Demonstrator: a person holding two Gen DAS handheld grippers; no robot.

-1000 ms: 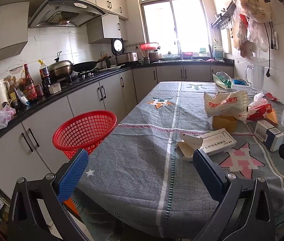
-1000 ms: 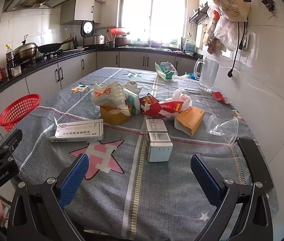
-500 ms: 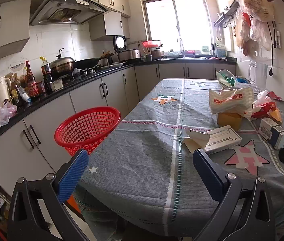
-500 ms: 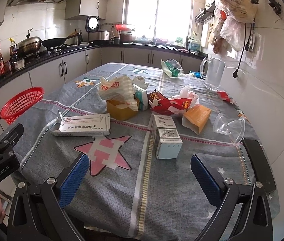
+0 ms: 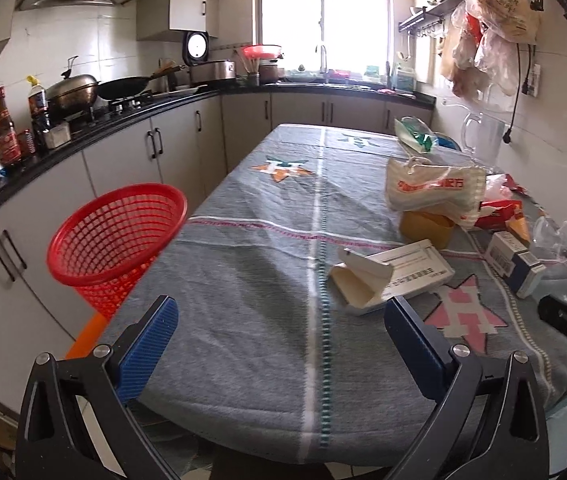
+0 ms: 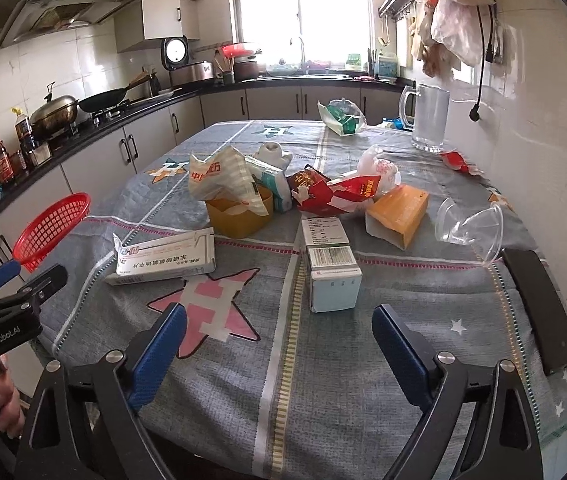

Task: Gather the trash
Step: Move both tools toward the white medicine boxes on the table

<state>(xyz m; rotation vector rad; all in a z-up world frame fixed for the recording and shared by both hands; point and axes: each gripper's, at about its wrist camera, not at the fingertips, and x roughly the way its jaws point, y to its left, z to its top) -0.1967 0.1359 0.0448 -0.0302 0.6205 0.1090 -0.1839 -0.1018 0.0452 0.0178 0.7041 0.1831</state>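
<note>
Trash lies scattered over the right half of the table, on its grey star-patterned cloth: a long white medicine carton with its end flap open lies nearest us on the left, a white and blue box lies just ahead of our right gripper, and behind them a crumpled paper bag droops over a yellow tub, beside red wrappers, an orange packet and a clear plastic cup tipped on its side. We read the red basket as the bin for all this; it sits off the table's left edge, by the counter cupboards, so anything we lift has to cross the bare left half of the cloth to reach it. We hold both tools low at the near edge with their jaws wide apart and nothing between them, which we judge suits a first pick not yet begun. Our left gripper points down the table with the white carton just past its right finger, so that carton looks like its natural first target, being closest to the basket side. Our right gripper faces the white and blue box squarely, with the box lying between the lines of its fingers but apart from them. A glass jug at the far right looks like kitchenware, not trash, so we would leave it.
</note>
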